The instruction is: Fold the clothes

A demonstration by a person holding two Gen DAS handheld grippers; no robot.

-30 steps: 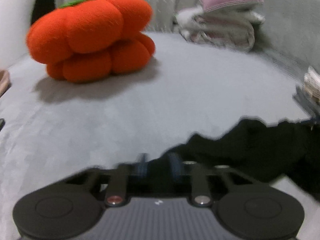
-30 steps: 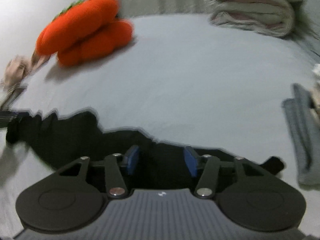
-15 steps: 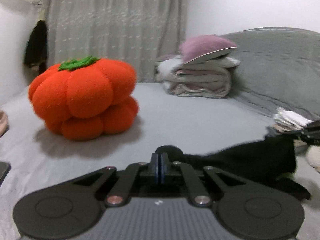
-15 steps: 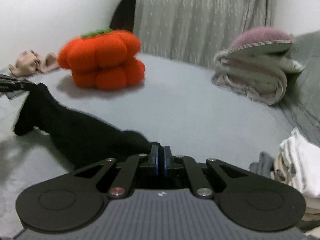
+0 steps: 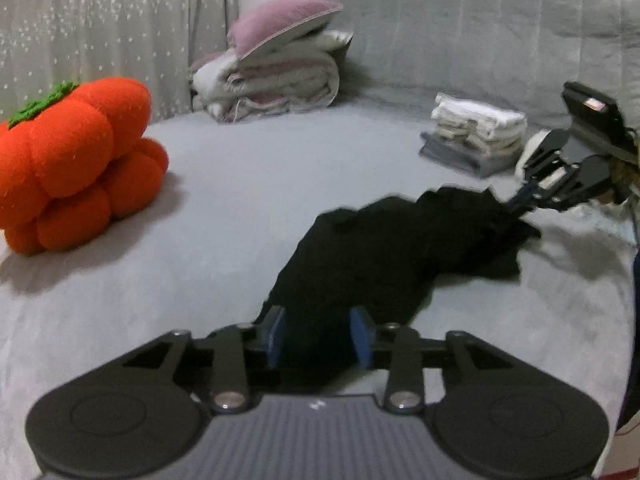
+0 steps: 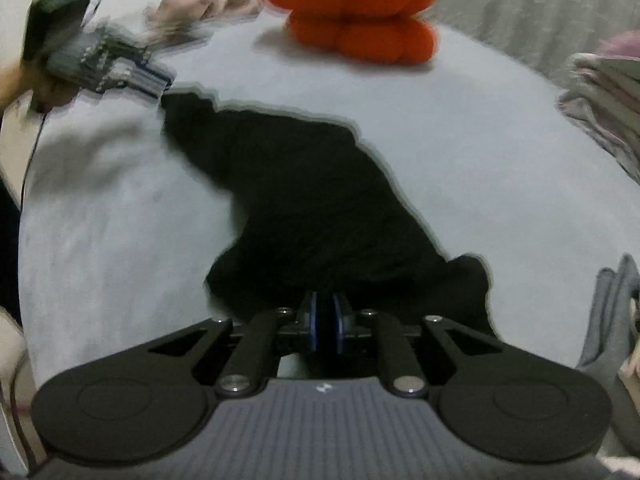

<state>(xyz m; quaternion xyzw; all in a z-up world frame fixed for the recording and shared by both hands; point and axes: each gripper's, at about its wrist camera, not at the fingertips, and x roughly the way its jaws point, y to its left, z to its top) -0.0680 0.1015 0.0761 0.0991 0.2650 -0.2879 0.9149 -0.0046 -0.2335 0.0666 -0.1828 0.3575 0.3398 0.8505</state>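
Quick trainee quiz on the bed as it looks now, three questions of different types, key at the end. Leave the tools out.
1. True or false: the black garment lies folded flat in a neat rectangle.
2. Multiple choice: the stack of folded pale clothes sits
A. on top of the black garment
B. on the bed, in front of the grey headboard
C. on a chair
3. Fill the blank: the plush pumpkin on the bed is ___ with a green top.

Key
1. False: it lies bunched and stretched out, not folded.
2. B
3. orange
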